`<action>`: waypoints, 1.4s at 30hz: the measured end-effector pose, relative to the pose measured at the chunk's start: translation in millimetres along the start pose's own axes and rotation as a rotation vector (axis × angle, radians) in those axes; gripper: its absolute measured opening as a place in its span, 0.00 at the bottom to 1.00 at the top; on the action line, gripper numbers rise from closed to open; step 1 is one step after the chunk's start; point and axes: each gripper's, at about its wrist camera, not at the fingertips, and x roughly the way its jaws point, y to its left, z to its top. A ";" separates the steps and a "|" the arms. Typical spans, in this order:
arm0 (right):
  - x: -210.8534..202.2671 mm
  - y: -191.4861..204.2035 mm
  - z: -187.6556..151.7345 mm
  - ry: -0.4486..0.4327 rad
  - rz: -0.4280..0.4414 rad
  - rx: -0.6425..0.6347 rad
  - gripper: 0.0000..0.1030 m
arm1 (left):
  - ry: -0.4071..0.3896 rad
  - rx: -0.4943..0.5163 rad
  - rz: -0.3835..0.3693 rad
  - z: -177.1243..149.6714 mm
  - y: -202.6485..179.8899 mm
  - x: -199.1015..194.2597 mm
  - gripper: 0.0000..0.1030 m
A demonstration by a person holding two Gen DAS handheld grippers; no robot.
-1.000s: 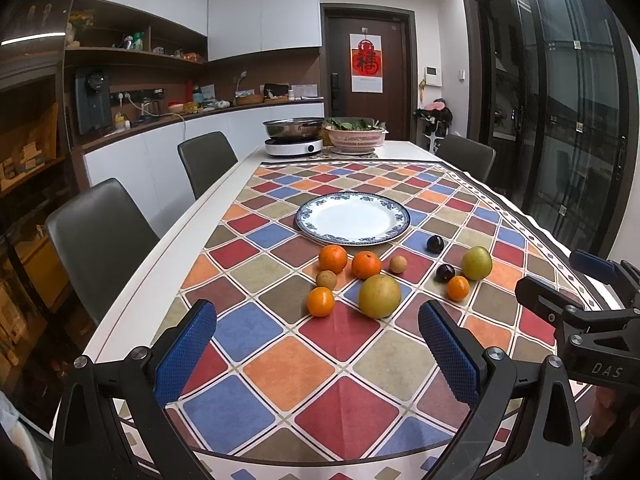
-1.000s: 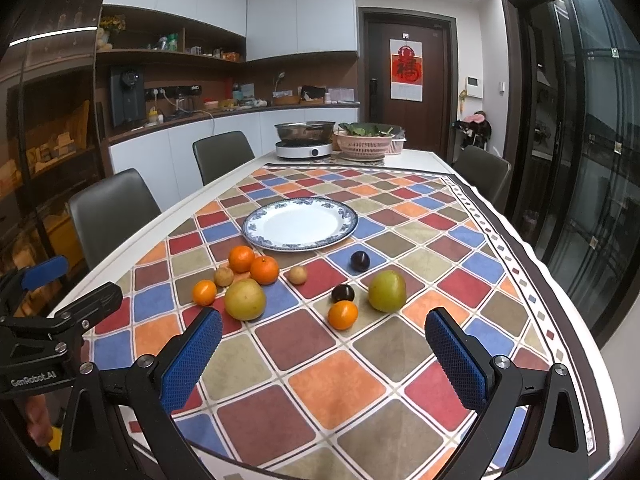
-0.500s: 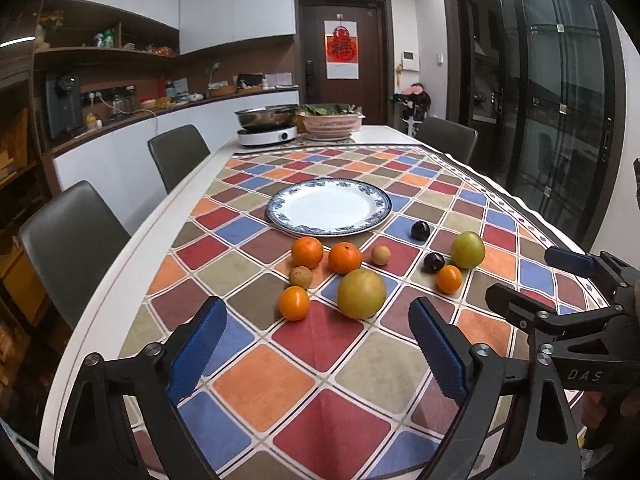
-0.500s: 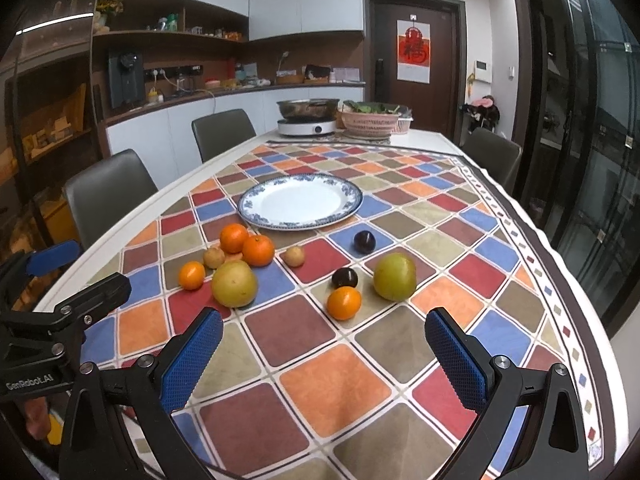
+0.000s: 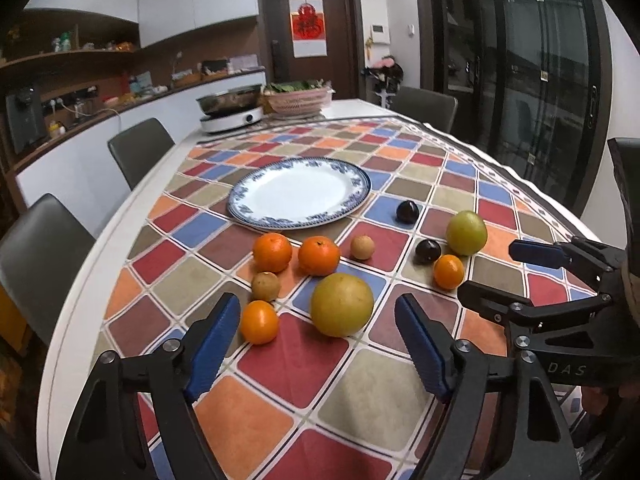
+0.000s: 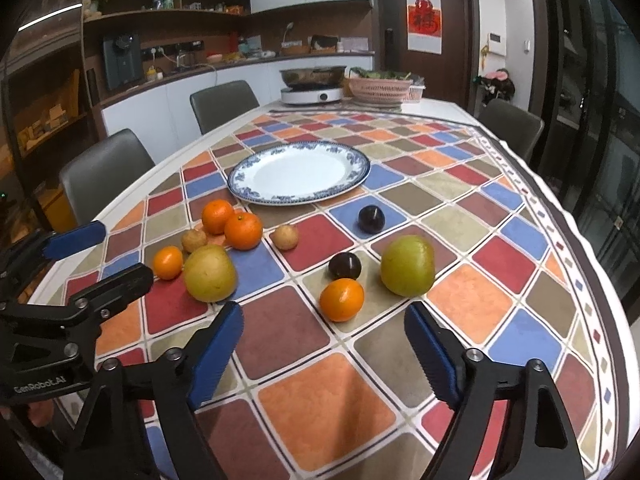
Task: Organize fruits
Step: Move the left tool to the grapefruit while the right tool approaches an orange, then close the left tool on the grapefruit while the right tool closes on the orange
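An empty blue-rimmed white plate (image 5: pixel 352 176) (image 6: pixel 360 160) sits mid-table. In front of it lie several loose fruits: oranges (image 5: pixel 272 252) (image 5: pixel 319 255), a large yellow pomelo (image 5: pixel 342 305) (image 6: pixel 210 273), a small orange (image 5: pixel 259 322), a green apple (image 5: pixel 466 232) (image 6: pixel 407 265), two dark plums (image 6: pixel 371 219) (image 6: pixel 345 266), another small orange (image 6: pixel 341 299) and small brown fruits (image 5: pixel 362 246). My left gripper (image 5: pixel 316 344) is open and empty, just short of the pomelo. My right gripper (image 6: pixel 324 350) is open and empty, just short of the small orange.
The checked tablecloth (image 5: pixel 288 368) covers a white table. A hotpot cooker (image 5: pixel 232 114) and a pink vegetable basket (image 5: pixel 298 100) stand at the far end. Grey chairs (image 5: pixel 138 148) line the left side, and one chair (image 6: pixel 508 124) stands at the far right.
Both grippers have moved forward and lower toward the fruits, which now look larger. Both stay open. No fruit has moved.
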 end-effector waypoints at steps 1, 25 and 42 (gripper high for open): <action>4.9 -1.2 0.9 0.012 0.005 0.002 0.77 | 0.014 0.001 -0.013 0.4 -0.1 4.6 0.74; 67.6 -17.9 8.7 0.173 0.064 0.052 0.48 | 0.199 0.002 -0.132 3.1 0.3 77.7 0.54; 70.6 -18.9 12.1 0.186 0.082 0.055 0.34 | 0.201 -0.019 -0.148 3.8 3.6 76.3 0.48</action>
